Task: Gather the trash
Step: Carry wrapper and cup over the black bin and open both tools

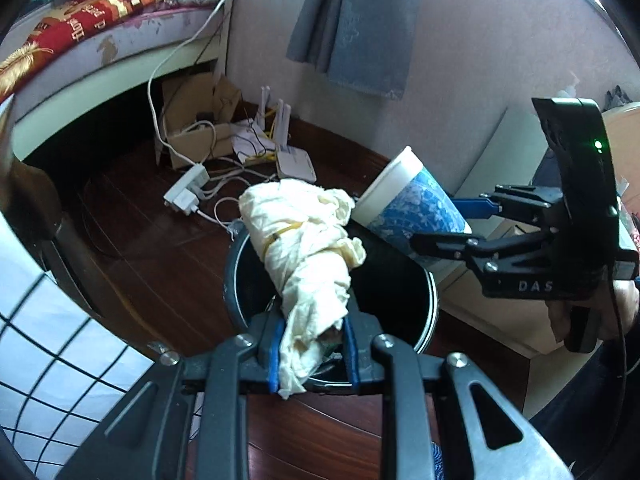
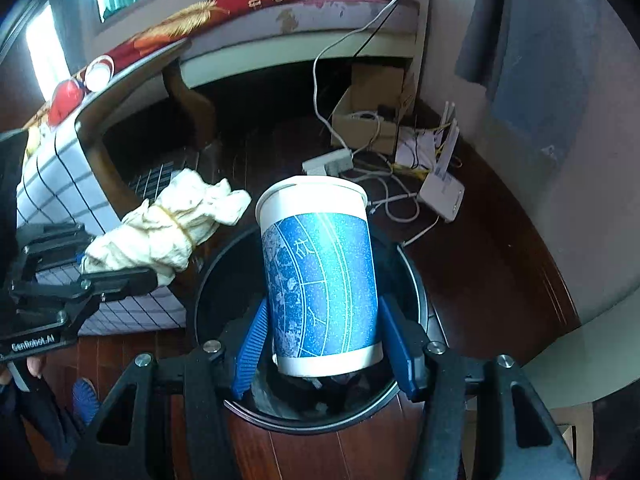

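Observation:
My left gripper (image 1: 310,354) is shut on a crumpled cream tissue wad (image 1: 308,248) tied with a yellow rubber band, held over the round black trash bin (image 1: 236,280). My right gripper (image 2: 326,342) is shut on a blue-and-white paper cup (image 2: 320,272), gripped by its lower body, mouth pointing away, right above the bin (image 2: 200,292). The left wrist view shows the cup (image 1: 412,208) and the right gripper (image 1: 450,226) at the bin's far right rim. In the right wrist view the wad (image 2: 168,228) and the left gripper (image 2: 114,264) are at the bin's left. Dark trash lies inside the bin.
The bin stands on a dark wooden floor (image 2: 480,248). Behind it lie a white power strip (image 2: 328,162), tangled cables, a white router (image 2: 442,192) and a cardboard box (image 2: 372,120). A table with a checked cloth (image 2: 52,184) is at the left, a bed (image 1: 100,28) farther back.

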{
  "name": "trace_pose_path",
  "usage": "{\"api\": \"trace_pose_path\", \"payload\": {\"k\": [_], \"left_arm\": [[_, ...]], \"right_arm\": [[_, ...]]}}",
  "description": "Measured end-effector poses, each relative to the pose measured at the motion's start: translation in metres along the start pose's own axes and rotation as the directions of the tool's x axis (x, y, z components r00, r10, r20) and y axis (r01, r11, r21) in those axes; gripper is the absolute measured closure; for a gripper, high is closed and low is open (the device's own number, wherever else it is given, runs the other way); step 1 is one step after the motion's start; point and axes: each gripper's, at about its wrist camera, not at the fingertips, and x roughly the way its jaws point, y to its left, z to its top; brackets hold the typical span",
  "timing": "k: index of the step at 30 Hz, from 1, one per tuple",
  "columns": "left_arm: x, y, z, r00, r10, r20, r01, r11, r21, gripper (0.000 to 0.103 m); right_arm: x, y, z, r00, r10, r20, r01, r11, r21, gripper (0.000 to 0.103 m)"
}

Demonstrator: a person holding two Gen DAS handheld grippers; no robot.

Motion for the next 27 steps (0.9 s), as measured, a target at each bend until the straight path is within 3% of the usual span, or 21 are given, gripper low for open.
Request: {"api": "trace_pose_path", "payload": {"k": [5, 6, 7, 8, 11, 13, 17, 27], "left_arm": [[0.02, 0.001, -0.002, 0.999, -0.034, -0.036, 0.033, 0.999, -0.026, 0.076], [0.026, 0.001, -0.004, 0.999, -0.034, -0.038, 0.033, 0.999, -0.027, 0.061], [0.032, 0.001, -0.005, 0.999, -0.006, -0.052, 0.004, 1.0, -0.028, 0.032], [0.037, 0.002, -0.005, 0.998, 0.024, -0.065, -0.026, 0.999, -0.03, 0.021], [0.038, 0.008, -0.009, 0.991, 0.103, -0.083, -0.107, 0.993, -0.049, 0.002], [0.031, 0.012, -0.011, 0.986, 0.148, -0.073, -0.152, 0.987, -0.055, 0.0], [0.014, 0.017, -0.012, 0.984, 0.17, -0.045, -0.173, 0.982, -0.07, 0.0], [-0.049, 0.013, 0.014, 0.966, 0.24, 0.101, -0.231, 0.969, -0.089, 0.0]], "right_arm": [[0.021, -0.001, -0.009, 0.997, 0.036, -0.061, -0.037, 0.999, -0.005, 0.044], [0.028, 0.001, -0.011, 0.996, 0.035, -0.076, -0.036, 0.999, -0.017, 0.042], [0.035, 0.002, -0.015, 0.996, 0.009, -0.088, -0.012, 0.999, -0.038, 0.038], [0.042, 0.003, -0.02, 0.993, -0.047, -0.108, 0.04, 0.997, -0.062, 0.02], [0.052, -0.005, -0.027, 0.98, -0.128, -0.153, 0.117, 0.99, -0.081, 0.015], [0.05, -0.013, -0.023, 0.974, -0.175, -0.147, 0.167, 0.984, -0.065, 0.0], [0.035, -0.022, -0.007, 0.972, -0.215, -0.092, 0.215, 0.977, -0.018, 0.0], [-0.012, -0.002, 0.032, 0.985, -0.168, 0.05, 0.165, 0.985, 0.055, 0.0]]}}
